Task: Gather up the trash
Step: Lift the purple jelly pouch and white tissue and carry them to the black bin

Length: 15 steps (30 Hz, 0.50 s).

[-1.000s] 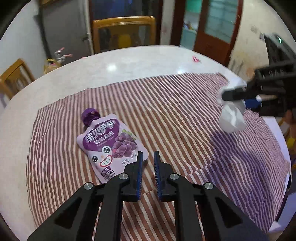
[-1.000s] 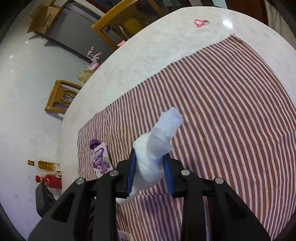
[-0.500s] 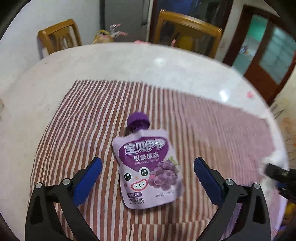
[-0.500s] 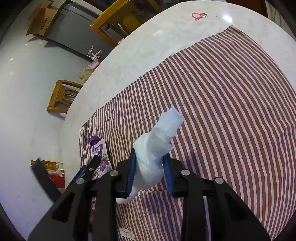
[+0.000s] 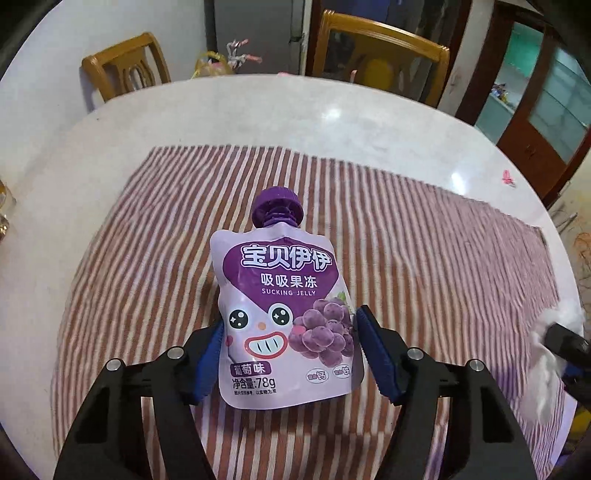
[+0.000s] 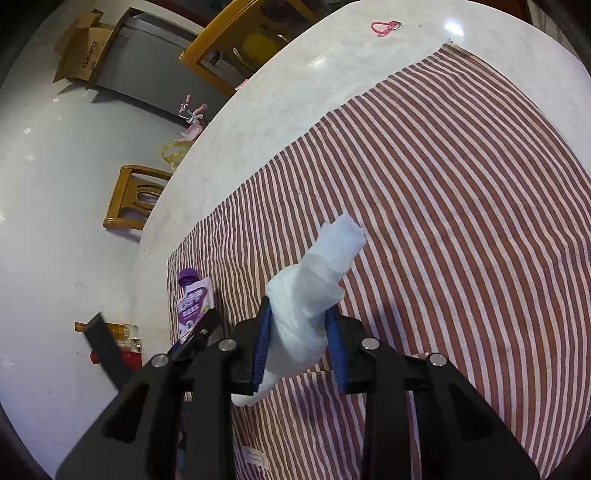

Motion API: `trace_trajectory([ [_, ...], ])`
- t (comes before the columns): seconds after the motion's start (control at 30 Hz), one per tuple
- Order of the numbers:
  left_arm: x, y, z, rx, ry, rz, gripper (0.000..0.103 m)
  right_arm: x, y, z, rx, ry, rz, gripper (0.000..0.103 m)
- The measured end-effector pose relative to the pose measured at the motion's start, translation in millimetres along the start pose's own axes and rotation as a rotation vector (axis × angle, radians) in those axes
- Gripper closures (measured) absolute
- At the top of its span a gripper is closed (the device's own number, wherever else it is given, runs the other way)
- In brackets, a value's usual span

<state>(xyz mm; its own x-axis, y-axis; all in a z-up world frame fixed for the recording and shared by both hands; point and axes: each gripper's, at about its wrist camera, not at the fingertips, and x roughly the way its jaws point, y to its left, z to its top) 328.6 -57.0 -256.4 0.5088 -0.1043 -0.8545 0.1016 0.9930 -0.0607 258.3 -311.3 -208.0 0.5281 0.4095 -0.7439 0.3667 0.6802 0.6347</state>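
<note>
We find the left hand-held gripper (image 5: 290,354) with its jaws spread about as wide as the jelly pouch (image 5: 284,314), one blue pad at each side edge of the pack. Whether the pads already press the edges we cannot tell; no crumpling of the pouch shows. The pouch lies flat, label up, at the centre of the left wrist frame on the striped cloth (image 5: 424,258), its purple cap (image 5: 277,206) pointing toward the top of the frame. We judge this straddling position is chosen so the jaws can close across the pack's narrow width.

The right hand-held gripper (image 6: 299,343) is closed on a crumpled white tissue (image 6: 314,291), pinched at its middle so both ends hang free, held above the cloth in the centre of the right wrist frame.

The cloth covers part of the round table (image 5: 221,110). A small pink item (image 6: 384,27) sits on bare tabletop at the upper right of the right wrist frame. No bin is visible.
</note>
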Motion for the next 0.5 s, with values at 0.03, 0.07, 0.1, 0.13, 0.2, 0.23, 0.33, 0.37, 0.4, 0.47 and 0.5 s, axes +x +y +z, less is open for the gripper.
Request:
trace_trajectory([
  [0.03, -9, 0, -2, 0.008, -0.010, -0.002, 0.037, -1, 0, 0, -0.001, 0.000, 0.004, 0.074],
  [0.07, -18, -3, -5, 0.021, -0.025, -0.006, 0.037, -2, 1, 0, -0.002, 0.000, 0.007, 0.074],
  [0.1, -23, -3, -5, 0.033, -0.039, -0.006, 0.037, -3, 2, 0, -0.005, -0.001, 0.011, 0.074],
  [0.13, -31, -6, -8, 0.045, -0.055, -0.003, 0.037, -5, 4, -1, -0.010, -0.002, 0.015, 0.074],
  [0.2, -47, -12, -14, 0.073, -0.088, 0.005, 0.037, -6, 6, -3, -0.022, -0.004, 0.013, 0.074],
  [0.23, -54, -14, -17, 0.085, -0.100, 0.007, 0.037, -5, 7, -4, -0.024, -0.001, 0.010, 0.074],
  [0.33, -71, -19, -25, 0.110, -0.123, -0.009, 0.037, -7, 6, -8, -0.022, -0.001, 0.006, 0.074],
  [0.37, -75, -19, -25, 0.113, -0.126, -0.016, 0.037, -11, 6, -9, -0.023, -0.007, 0.006, 0.074],
  [0.4, -81, -22, -28, 0.120, -0.131, -0.027, 0.037, -16, 5, -10, -0.025, -0.016, 0.005, 0.074],
  [0.47, -93, -28, -33, 0.130, -0.145, -0.048, 0.037, -24, 3, -11, -0.027, -0.029, 0.003, 0.074],
  [0.5, -97, -29, -34, 0.133, -0.150, -0.056, 0.037, -29, 2, -12, -0.025, -0.035, 0.005, 0.074],
])
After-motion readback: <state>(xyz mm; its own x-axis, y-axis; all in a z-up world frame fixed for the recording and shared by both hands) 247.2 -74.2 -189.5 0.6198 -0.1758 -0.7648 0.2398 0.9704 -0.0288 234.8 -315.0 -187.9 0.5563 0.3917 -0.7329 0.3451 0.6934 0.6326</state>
